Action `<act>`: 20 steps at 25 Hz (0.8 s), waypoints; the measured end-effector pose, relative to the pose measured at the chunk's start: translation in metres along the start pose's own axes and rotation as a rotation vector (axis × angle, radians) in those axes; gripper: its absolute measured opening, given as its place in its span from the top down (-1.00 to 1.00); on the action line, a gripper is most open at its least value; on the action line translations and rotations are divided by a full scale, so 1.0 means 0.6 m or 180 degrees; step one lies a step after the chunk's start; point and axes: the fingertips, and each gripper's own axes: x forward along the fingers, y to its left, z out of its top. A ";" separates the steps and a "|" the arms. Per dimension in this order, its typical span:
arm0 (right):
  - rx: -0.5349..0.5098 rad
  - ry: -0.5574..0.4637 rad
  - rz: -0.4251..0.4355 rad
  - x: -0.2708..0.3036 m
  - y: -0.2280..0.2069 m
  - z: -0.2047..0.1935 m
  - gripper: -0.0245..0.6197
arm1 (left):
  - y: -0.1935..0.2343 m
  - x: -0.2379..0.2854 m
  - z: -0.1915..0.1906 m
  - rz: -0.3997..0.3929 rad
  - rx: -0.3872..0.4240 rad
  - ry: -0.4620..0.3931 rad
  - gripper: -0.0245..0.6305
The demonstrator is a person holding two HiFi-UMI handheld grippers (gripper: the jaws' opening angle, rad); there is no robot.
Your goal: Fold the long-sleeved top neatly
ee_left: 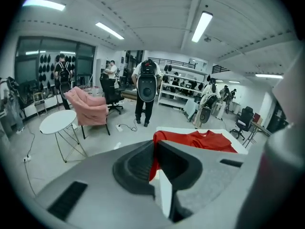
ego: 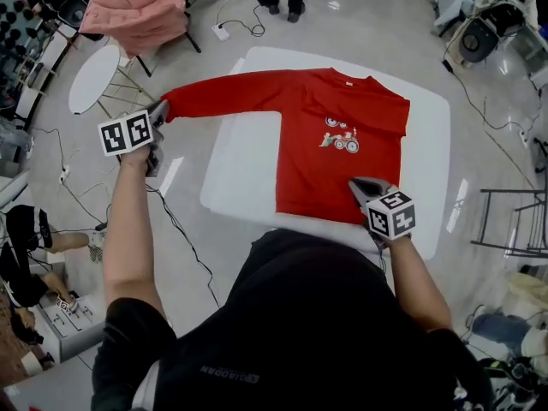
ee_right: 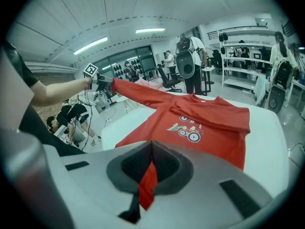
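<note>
A pink chair (ego: 137, 15) and a round white side table (ego: 94, 77) stand on the floor at the far left, well apart from the work. Just right of the side table, the left claw (ego: 159, 114) is closed on the cuff end of the sleeve (ego: 227, 94); its own view shows red cloth pinched between the two jaws. This sleeve is pulled out straight. It runs crosswise from the shoulder, past the left edge of the white surface (ego: 428, 169), so its outer end hangs in the air over the floor.

The red long-sleeved top (ego: 330, 169) lies flat and face up on the surface. Its collar (ego: 355, 77) points away from the person and its hem lies at the near edge, so the body's long axis runs near to far, at a right angle to the stretched sleeve. A small printed picture with wheels (ego: 340, 135) sits on the chest. The other sleeve appears to be folded in across the upper right of the body.

At the hem's near right part, the right claw (ego: 360, 187) is clamped shut on a pinch of the red cloth.
</note>
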 end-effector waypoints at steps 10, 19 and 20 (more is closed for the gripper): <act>0.0103 -0.0101 -0.0127 -0.045 -0.027 -0.009 0.91 | -0.091 -0.012 0.162 -0.0523 0.0347 0.0147 0.86; 0.0176 -0.0241 -0.0048 -0.074 -0.041 -0.014 0.91 | -0.314 -0.018 0.236 -0.1247 0.0342 0.0233 0.86; 0.0172 -0.0253 -0.0032 -0.078 -0.045 -0.017 0.91 | -0.342 -0.013 0.243 -0.1297 0.0315 0.0233 0.86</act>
